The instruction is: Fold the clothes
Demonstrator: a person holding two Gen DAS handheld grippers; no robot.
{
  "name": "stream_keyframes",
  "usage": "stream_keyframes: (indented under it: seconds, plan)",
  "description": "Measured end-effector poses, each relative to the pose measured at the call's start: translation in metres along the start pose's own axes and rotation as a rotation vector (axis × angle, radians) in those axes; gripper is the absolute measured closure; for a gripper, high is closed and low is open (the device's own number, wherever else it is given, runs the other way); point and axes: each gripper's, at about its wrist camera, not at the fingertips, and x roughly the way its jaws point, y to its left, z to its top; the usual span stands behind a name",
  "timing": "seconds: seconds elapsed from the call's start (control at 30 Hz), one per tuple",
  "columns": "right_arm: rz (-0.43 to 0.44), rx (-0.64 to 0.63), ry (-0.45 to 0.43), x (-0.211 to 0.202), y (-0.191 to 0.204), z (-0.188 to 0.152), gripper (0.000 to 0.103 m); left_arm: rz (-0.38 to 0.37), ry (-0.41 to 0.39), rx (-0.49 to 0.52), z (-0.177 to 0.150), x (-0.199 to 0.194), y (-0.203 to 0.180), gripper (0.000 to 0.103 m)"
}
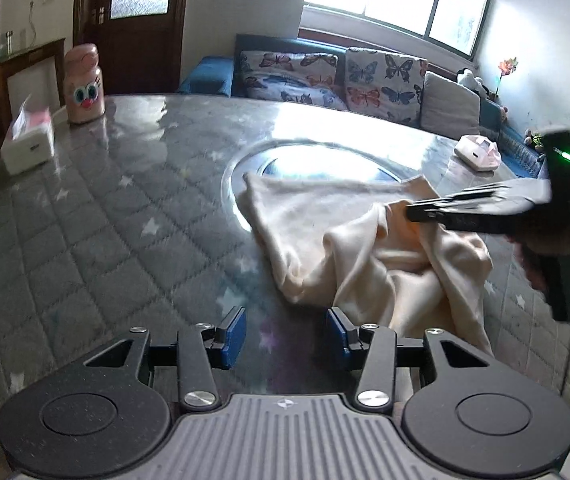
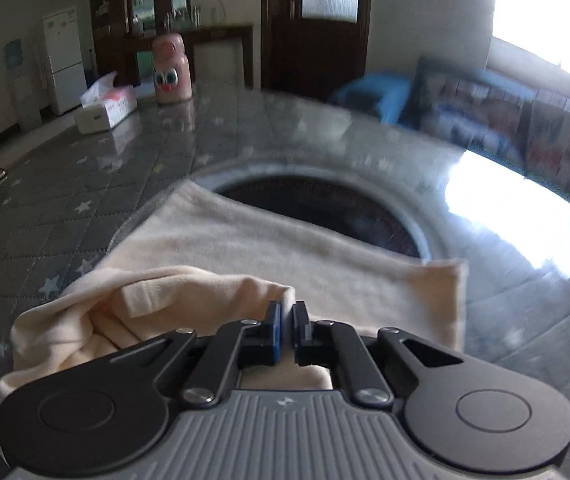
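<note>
Your left gripper (image 1: pixel 286 334) sits low over the quilted star-print table cover (image 1: pixel 97 216), its blue-padded jaws spread wide with nothing between them, just short of the near edge of the cream garment (image 1: pixel 321 216). That garment lies near the middle of the table, its far part spread flat and overlapping the rim of the round glass turntable (image 1: pixel 325 156), its near part bunched into loose folds. Your right gripper (image 2: pixel 287 330) is down among those folds; its jaws are drawn narrow with only a thin slit between the pads, and from its own camera a raised ridge of cream fabric lies right at the fingertips, but you cannot tell whether cloth is actually pinched. In the left view the right gripper comes in from the right, its tips against a lifted fold. At the far left of the table stand a pink cartoon-faced bottle (image 1: pixel 83 84) and a white tissue box (image 1: pixel 29 138); another tissue box (image 1: pixel 479 152) sits at the far right.
</note>
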Motion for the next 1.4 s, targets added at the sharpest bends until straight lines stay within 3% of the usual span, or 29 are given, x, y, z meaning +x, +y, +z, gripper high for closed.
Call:
stream_keyframes:
  seconds: [0.23,0.3,0.47,0.53,0.63,0.7,0.8,0.87,0.93,0.97,1.0,1.1,1.23,1.4]
  plan:
    - [-0.205,-0.024,-0.157,-0.090,0.008,-0.042,0.098,-0.011,-0.052,0.059,0.030,0.013,-0.016,0.055]
    - [-0.243,0.038,-0.147,-0.113,0.003,-0.065,0.098,-0.020,-0.056,0.079,0.038,0.018,-0.022,0.055]
    - [-0.308,0.243,-0.023,-0.144,-0.027,-0.125,0.097,-0.069,-0.038,0.161,0.051,0.039,-0.054,0.055]
    - [-0.308,0.311,-0.006,-0.153,-0.037,-0.141,0.094,-0.082,-0.017,0.203,0.056,0.055,-0.069,0.055]
    - [-0.352,0.314,-0.026,-0.167,-0.044,-0.147,0.083,-0.102,0.015,0.265,0.063,0.078,-0.093,0.055]
    - [-0.340,0.306,-0.058,-0.174,-0.048,-0.145,0.076,-0.119,0.043,0.307,0.067,0.097,-0.107,0.049]
    - [-0.272,0.261,-0.089,-0.175,-0.044,-0.136,0.064,-0.081,0.079,0.350,0.070,0.122,-0.121,0.049]
    - [-0.216,0.216,-0.097,-0.170,-0.036,-0.130,0.062,-0.079,0.100,0.359,0.070,0.135,-0.123,0.050]
    - [-0.146,0.163,-0.094,-0.161,-0.025,-0.123,0.060,-0.069,0.121,0.357,0.070,0.148,-0.123,0.061]
    - [-0.109,0.134,-0.089,-0.155,-0.019,-0.119,0.057,-0.065,0.133,0.351,0.069,0.153,-0.121,0.078]
    - [-0.088,0.103,-0.081,-0.149,-0.013,-0.117,0.055,-0.062,0.140,0.343,0.068,0.155,-0.118,0.085]
    - [-0.026,0.014,-0.056,-0.132,0.003,-0.112,0.054,-0.056,0.127,0.324,0.065,0.151,-0.111,0.095]
    - [-0.028,-0.036,-0.035,-0.121,0.013,-0.109,0.054,-0.039,0.061,0.265,0.067,0.128,-0.096,0.097]
    - [-0.031,-0.095,-0.008,-0.109,0.023,-0.106,0.072,0.048,-0.039,0.174,0.065,0.088,-0.061,0.097]
